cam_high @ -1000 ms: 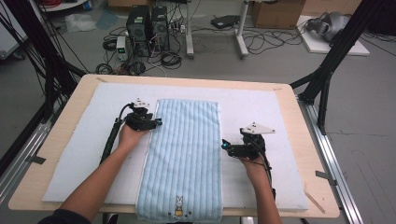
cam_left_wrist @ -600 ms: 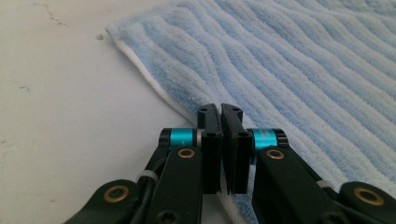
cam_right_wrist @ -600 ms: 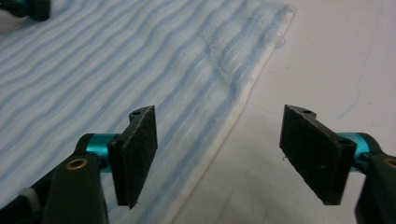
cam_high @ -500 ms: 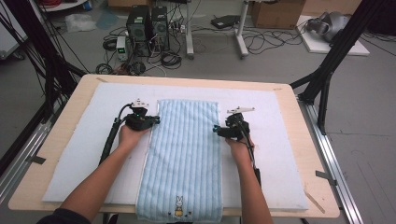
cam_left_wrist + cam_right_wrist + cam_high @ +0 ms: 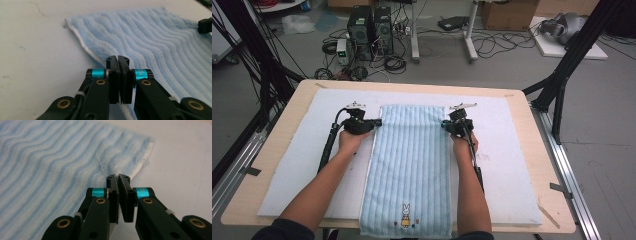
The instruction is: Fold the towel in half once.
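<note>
No readable text, label, brand or number is found in any view. One sign only is noted: a small rabbit figure [image 5: 405, 215] stitched on the towel [image 5: 409, 165], near the towel's end at the near edge of the tabletop, with a few small coloured dots beside it; no lettering can be made out with it. The boxes and equipment on the floor beyond the far edge of the tabletop carry markings too small and blurred to be read. Nothing legible is seen on the towel in the two gripper views.
</note>
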A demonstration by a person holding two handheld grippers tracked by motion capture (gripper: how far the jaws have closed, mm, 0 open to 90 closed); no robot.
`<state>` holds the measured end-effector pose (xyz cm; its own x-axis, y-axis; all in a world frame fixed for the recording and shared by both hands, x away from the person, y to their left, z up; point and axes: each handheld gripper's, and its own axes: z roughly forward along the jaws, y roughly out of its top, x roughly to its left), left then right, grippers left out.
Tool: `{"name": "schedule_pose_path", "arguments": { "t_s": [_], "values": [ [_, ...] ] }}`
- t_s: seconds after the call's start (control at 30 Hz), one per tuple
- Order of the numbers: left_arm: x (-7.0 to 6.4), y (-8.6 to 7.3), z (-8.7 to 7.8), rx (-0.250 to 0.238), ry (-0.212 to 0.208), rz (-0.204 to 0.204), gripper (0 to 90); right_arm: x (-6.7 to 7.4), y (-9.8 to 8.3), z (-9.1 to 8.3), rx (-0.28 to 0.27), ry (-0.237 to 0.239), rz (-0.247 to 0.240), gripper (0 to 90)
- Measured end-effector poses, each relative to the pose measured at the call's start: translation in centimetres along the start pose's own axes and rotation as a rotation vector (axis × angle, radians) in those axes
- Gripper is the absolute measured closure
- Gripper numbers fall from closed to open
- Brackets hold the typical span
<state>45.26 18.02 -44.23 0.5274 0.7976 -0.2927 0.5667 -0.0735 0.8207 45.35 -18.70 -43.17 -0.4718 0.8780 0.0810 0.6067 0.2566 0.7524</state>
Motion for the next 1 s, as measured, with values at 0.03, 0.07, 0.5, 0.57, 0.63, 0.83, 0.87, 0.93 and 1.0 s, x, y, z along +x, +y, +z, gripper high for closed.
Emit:
{"name": "schedule_pose_path", "arguments": {
  "t_s": [0.03, 0.07, 0.5, 0.57, 0.63, 0.83, 0.87, 0.93, 1.0],
  "values": [
    [0.0, 0.1, -0.1, -0.010, -0.006, -0.001, 87.3, -0.3, 0.1, -0.1, -0.020, 0.007, 0.002, 86.7],
    [0.0, 0.2, -0.2, -0.011, -0.012, 0.005, 87.3, -0.3, 0.2, -0.2, -0.025, 0.017, 0.017, 86.7],
    [-1.8, -0.6, -4.2, -0.037, -0.109, 0.091, 87.1, 1.1, -1.6, -3.7, -0.051, 0.122, -0.046, 86.3],
    [-2.2, -0.9, -4.7, -0.033, -0.114, 0.106, 87.1, 1.5, -2.1, -4.3, -0.051, 0.137, -0.056, 86.3],
    [-2.5, -1.4, -5.3, -0.037, -0.126, 0.108, 87.1, 2.0, -2.9, -4.9, -0.059, 0.154, -0.067, 86.3],
    [-3.7, -3.0, -6.9, -0.032, -0.159, 0.153, 86.8, 2.8, -4.7, -7.1, -0.070, 0.157, -0.095, 86.1],
    [-3.9, -3.4, -7.1, -0.035, -0.162, 0.156, 86.7, 2.8, -5.0, -7.4, -0.074, 0.163, -0.093, 86.1],
    [-4.3, -4.2, -7.4, -0.029, -0.173, 0.162, 86.6, 3.0, -5.6, -7.9, -0.076, 0.169, -0.098, 86.0],
    [-4.6, -4.9, -7.7, -0.019, -0.174, 0.169, 86.7, 3.3, -6.2, -8.3, -0.068, 0.178, -0.095, 86.0]
  ]
}}
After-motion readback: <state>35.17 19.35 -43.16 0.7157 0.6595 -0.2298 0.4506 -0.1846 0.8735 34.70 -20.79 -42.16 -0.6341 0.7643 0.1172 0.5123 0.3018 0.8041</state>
